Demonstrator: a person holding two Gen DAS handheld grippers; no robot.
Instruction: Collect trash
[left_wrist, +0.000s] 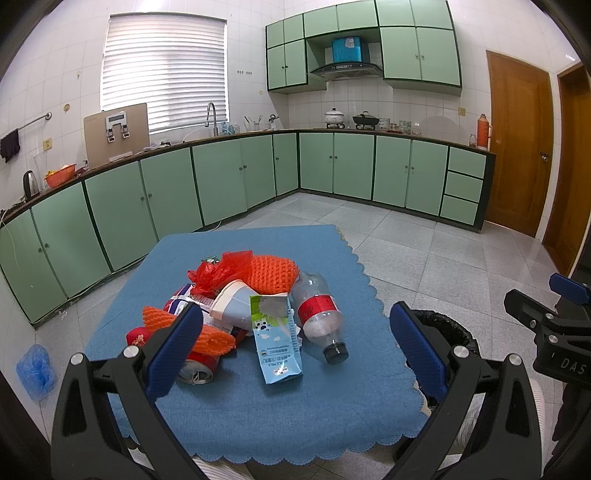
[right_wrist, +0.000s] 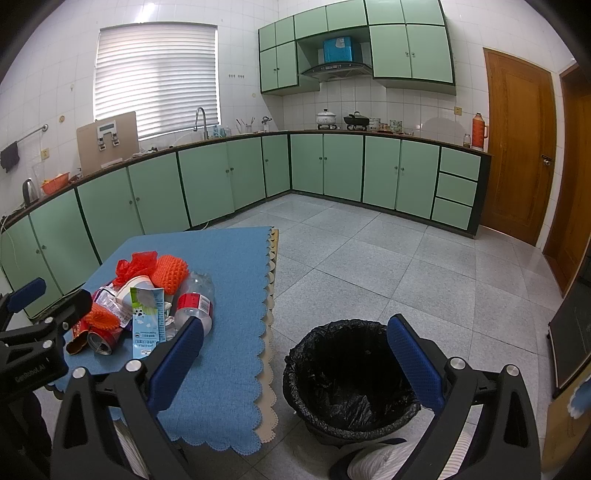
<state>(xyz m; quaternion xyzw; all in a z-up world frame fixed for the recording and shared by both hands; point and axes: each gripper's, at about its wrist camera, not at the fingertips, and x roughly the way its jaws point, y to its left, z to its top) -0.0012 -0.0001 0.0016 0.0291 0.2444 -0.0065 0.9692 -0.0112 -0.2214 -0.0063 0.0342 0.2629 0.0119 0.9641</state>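
A pile of trash lies on the blue-clothed table (left_wrist: 295, 417): a clear plastic bottle (left_wrist: 319, 317) with a red label, a blue milk carton (left_wrist: 276, 338), a paper cup (left_wrist: 232, 308), orange foam nets (left_wrist: 271, 271), a red plastic bag (left_wrist: 218, 271) and a crushed red can (left_wrist: 199, 369). My left gripper (left_wrist: 295, 354) is open and empty above the table's near side, facing the pile. My right gripper (right_wrist: 295, 362) is open and empty above the black-lined trash bin (right_wrist: 351, 376), which stands on the floor right of the table. The pile also shows in the right wrist view (right_wrist: 147, 306).
Green kitchen cabinets (left_wrist: 221, 177) run along the far and left walls. A wooden door (left_wrist: 517, 144) is at the right. A blue plastic bag (left_wrist: 35, 371) lies on the tiled floor left of the table. The right gripper's body shows at the left view's right edge (left_wrist: 554, 332).
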